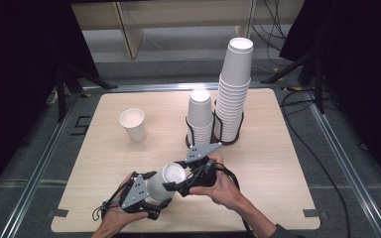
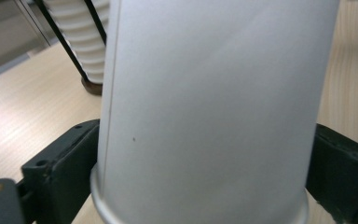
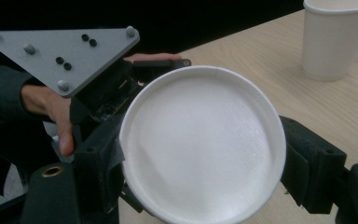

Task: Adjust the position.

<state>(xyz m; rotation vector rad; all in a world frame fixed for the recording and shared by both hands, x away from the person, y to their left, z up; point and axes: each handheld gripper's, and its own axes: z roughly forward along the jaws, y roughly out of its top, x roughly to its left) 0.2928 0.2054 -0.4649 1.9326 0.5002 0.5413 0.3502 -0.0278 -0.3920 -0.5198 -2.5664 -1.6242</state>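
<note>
Paper cup (image 1: pixel 167 179) between both grippers, near table's (image 1: pixel 278 198) front edge

White paper cup (image 2: pixel 214 107) close up between the left tool's (image 2: pixel 205 186) black jaws, cup stack (image 2: pixel 81 42) behind, wooden bench (image 2: pixel 28 107)

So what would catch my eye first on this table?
Probably the tall stack of white cups in a black rack at the far side, with a shorter stack beside it. Near the front edge, the left gripper and right gripper both flank one paper cup; a lone cup stands apart, upright.
</note>
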